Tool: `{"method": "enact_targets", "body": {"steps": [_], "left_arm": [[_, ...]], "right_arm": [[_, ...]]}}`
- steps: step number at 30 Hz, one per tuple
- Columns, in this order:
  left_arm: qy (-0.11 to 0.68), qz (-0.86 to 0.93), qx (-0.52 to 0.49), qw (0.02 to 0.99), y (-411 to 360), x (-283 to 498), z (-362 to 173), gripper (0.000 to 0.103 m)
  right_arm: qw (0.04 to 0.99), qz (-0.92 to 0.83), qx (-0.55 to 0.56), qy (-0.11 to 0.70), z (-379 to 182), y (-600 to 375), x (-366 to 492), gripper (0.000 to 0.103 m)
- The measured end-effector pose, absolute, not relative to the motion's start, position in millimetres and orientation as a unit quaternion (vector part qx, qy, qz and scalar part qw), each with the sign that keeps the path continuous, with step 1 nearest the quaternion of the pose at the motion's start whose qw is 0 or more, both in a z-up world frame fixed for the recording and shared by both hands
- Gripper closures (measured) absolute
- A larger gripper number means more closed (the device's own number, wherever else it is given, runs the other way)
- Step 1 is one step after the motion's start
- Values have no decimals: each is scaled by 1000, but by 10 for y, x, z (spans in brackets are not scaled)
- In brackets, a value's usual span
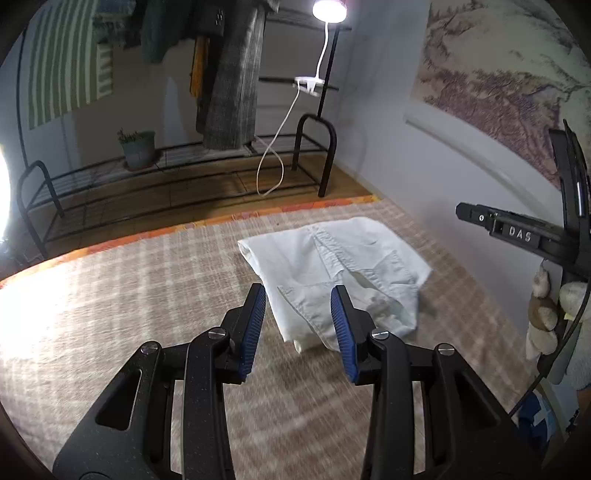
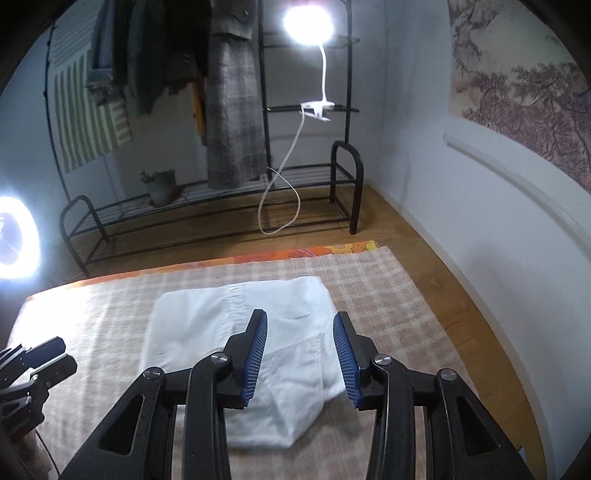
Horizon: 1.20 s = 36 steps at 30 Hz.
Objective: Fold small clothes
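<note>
A white shirt (image 1: 332, 258) lies folded into a rough rectangle on a beige checked blanket (image 1: 129, 295), button placket up and a loose flap at its near edge. My left gripper (image 1: 298, 291) hovers above the shirt's near left corner, its blue pads apart and nothing between them. In the right wrist view the shirt (image 2: 207, 321) lies under my right gripper (image 2: 300, 317), which is also open and empty above the near right part. The right gripper's body (image 1: 517, 232) shows at the right edge, held by a gloved hand (image 1: 543, 314). The left gripper (image 2: 40, 358) shows at the far left.
The blanket (image 2: 388, 295) ends at an orange border by a wooden floor. Beyond stands a black metal clothes rack (image 1: 184, 173) with hanging garments, a plant pot (image 1: 138, 149) and a clip lamp (image 1: 328, 9) with a dangling cord. A ring light (image 2: 14, 236) glares at left; a white wall runs along the right.
</note>
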<state>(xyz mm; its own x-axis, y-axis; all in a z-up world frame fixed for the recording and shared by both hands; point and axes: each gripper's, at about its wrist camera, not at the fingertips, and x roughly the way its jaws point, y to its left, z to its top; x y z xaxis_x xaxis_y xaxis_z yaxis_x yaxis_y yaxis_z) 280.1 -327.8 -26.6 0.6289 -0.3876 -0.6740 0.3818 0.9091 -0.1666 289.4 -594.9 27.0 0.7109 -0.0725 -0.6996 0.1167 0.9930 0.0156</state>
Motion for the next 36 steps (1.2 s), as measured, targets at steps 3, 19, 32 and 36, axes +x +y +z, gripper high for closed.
{"method": "enact_targets", "body": {"steps": [3,19,32,36], "left_arm": [[359,-216,-5,908,-3164,2554,-54,66],[308,-222,10,925,-2539,1339,398,56],[303,-238,7,923,-2303,990,315,36],[294,-233,24,927,-2294,911,303,28]], "right_arm": [[928,-45,29,368,459,-5831,2637,65],[944,-23,35,328,964,-5017,1387,61],[951,-45,50,302,826,-4674,924,30],[950,-53,43,305,744,-4633,878,21]]}}
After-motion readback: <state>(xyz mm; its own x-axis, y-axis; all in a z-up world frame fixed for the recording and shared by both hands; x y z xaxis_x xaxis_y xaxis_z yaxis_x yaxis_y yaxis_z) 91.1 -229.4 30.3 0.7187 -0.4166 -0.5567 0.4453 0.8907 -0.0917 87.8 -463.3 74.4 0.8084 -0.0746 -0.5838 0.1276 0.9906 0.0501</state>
